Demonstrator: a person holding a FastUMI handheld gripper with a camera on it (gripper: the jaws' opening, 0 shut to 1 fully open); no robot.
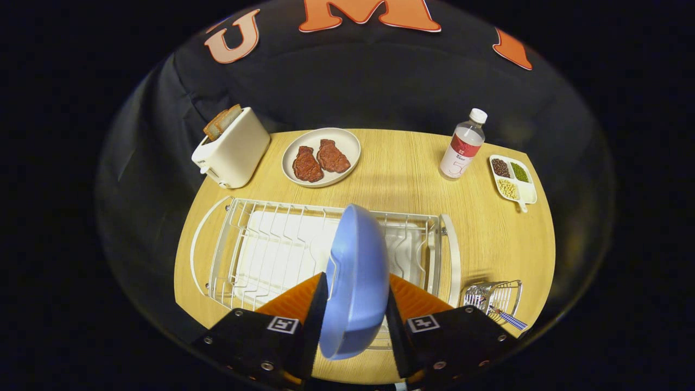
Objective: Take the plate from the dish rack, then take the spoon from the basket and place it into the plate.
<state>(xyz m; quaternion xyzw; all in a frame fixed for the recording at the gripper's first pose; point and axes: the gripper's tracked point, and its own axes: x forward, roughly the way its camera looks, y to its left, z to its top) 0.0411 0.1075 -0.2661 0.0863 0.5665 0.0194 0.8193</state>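
Gripper (353, 304) clamped on blue plate (355, 277), both fingers pressing its two faces, jaws narrowed to the plate's thickness. Plate held on edge, upright, slightly tilted, in front of the white wire dish rack (255, 244); whether its lower rim touches the rack cannot be told. Rack slots otherwise bare, white drip tray under the wires. Rack sits on round wooden desk (402, 174), near the gripper side.

Small wire basket (494, 298) just right of the rack, beside the right finger. Spoon (507, 317) in it, checked blue handle poking out over the basket's rim toward the desk's edge; bowl end hard to make out behind the wires.

Beyond the rack: white toaster (233, 149) at far left with toast slices (221, 122) sticking out of the top; beige plate (321, 156) next to it carrying two brown steaks (320, 160). Plastic bottle (462, 145) with white cap and red label standing upright farther right. Divided white dish (513, 178) beside the bottle, three compartments with dark, green and pale beans.
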